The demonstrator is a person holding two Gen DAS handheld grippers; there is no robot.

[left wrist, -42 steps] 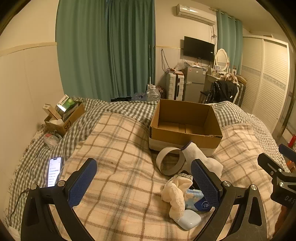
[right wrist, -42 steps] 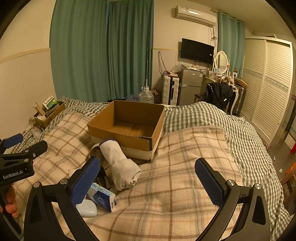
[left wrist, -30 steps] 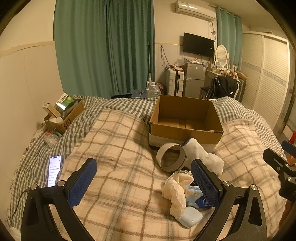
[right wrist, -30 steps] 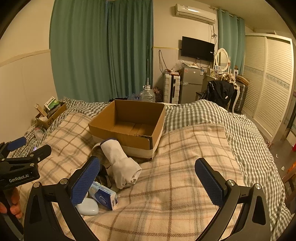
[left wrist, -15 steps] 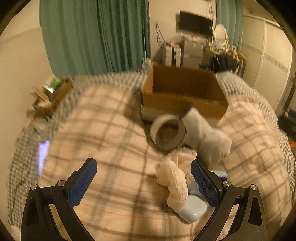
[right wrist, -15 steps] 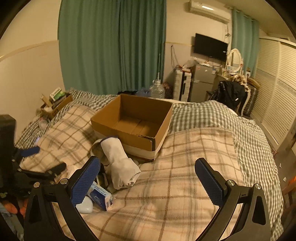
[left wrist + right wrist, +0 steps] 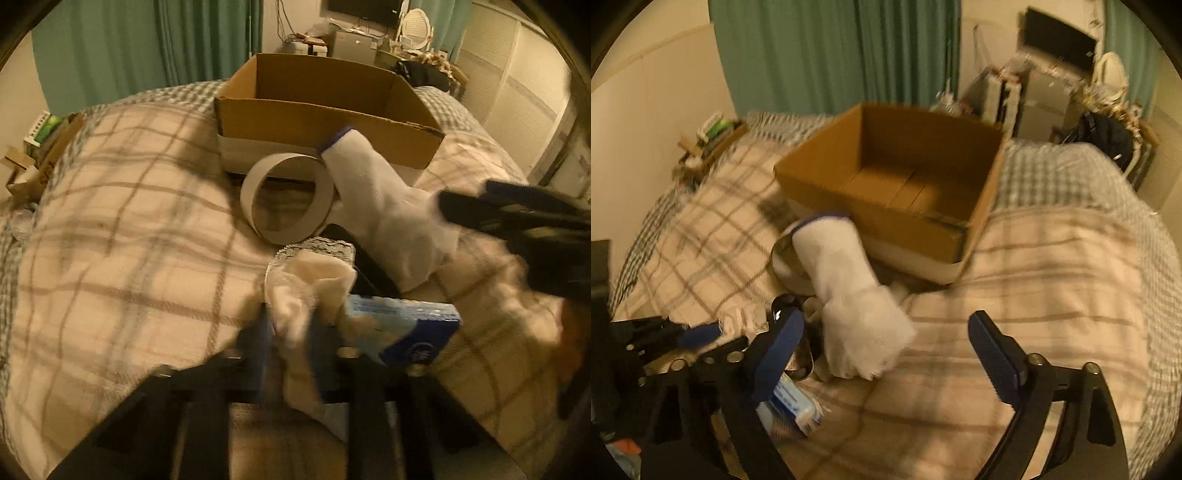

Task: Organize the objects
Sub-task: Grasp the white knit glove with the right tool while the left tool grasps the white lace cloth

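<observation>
- A plaid blanket (image 7: 1052, 258) is spread under the cardboard box (image 7: 897, 192); green curtains (image 7: 831, 51) are hung behind.
- The cream sock (image 7: 310, 291) is pinched by the left gripper (image 7: 291, 343).
- The right gripper (image 7: 886, 350) is held wide apart, empty.

no readable text, labels too blurred

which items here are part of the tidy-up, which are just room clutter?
Job:
cardboard box
white sock
cream sock, in the left gripper
tape roll
tissue pack
right gripper, open

Clutter:
side carton
curtains
TV
plaid blanket
</observation>
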